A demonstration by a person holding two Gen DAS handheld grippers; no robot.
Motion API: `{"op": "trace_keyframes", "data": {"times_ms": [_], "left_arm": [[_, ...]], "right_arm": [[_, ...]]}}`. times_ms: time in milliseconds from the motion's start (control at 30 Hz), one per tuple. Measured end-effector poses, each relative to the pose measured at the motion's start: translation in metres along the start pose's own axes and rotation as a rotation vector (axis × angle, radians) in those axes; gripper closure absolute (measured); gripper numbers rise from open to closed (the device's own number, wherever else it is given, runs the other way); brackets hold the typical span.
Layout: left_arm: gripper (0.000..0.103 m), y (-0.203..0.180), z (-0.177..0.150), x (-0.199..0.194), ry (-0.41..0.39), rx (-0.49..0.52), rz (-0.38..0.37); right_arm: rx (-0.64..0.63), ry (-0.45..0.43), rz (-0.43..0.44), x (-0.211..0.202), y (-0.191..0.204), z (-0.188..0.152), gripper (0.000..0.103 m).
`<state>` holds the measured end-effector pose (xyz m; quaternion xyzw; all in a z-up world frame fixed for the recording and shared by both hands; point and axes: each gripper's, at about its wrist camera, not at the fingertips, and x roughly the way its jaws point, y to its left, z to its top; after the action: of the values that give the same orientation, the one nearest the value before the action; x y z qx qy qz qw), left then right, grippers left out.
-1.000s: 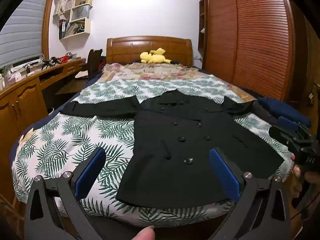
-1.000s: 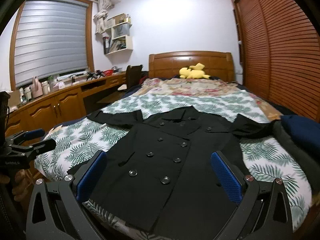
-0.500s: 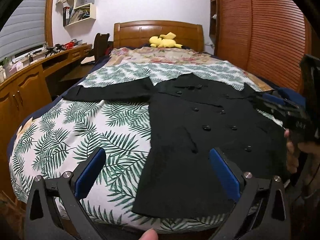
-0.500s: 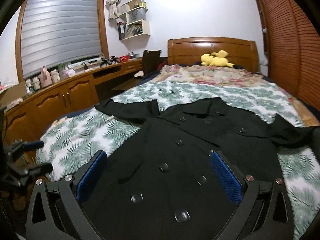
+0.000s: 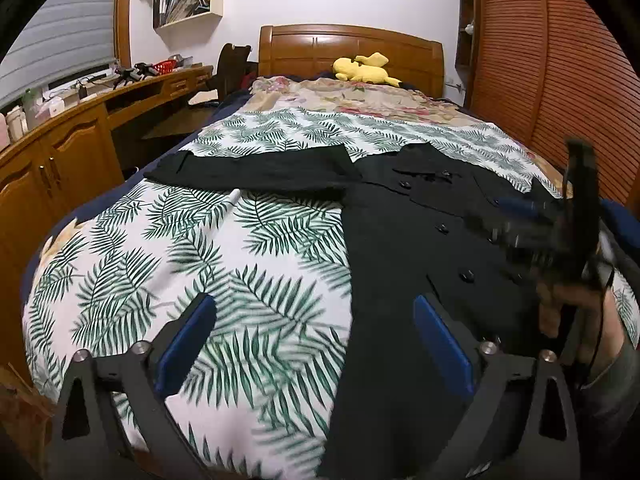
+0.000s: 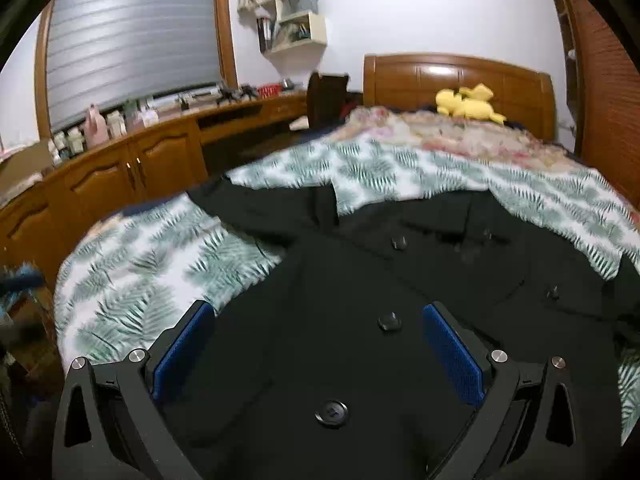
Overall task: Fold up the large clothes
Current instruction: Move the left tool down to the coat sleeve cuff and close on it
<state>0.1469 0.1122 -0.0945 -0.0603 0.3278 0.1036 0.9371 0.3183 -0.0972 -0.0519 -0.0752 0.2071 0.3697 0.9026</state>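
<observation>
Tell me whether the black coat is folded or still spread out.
Spread out. The black coat lies flat and front-up on the leaf-print bedspread, one sleeve stretched straight sideways; no part is turned over.

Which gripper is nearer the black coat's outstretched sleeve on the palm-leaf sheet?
Left. The left gripper hangs open over the sheet with the sleeve straight ahead. The right gripper is open over the coat's buttoned front, the sleeve off to its left.

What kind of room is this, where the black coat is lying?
It looks like a bedroom in a home. The black coat is spread on a big bed with a wooden headboard, a yellow plush toy sits near the pillows, and a long wooden desk runs along the wall.
</observation>
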Motion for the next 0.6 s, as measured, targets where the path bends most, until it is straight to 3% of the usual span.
{"op": "trace_keyframes", "data": {"times_ms": [100,300,600], "left_arm": [[0.014,0.01,0.015,0.021,0.022,-0.012,-0.017],[0.022,0.035,0.051,0.068,0.04,-0.06,-0.072],[0.036,0.078,0.099,0.152,0.088,-0.178,-0.084]], "right_arm": [[0.009,0.052,0.008,0.01,-0.013,-0.008,0.0],[0.013,0.07,0.024,0.005,-0.027,-0.007,0.0],[-0.022,0.124,0.012,0.026,-0.01,0.005,0.0]]}}
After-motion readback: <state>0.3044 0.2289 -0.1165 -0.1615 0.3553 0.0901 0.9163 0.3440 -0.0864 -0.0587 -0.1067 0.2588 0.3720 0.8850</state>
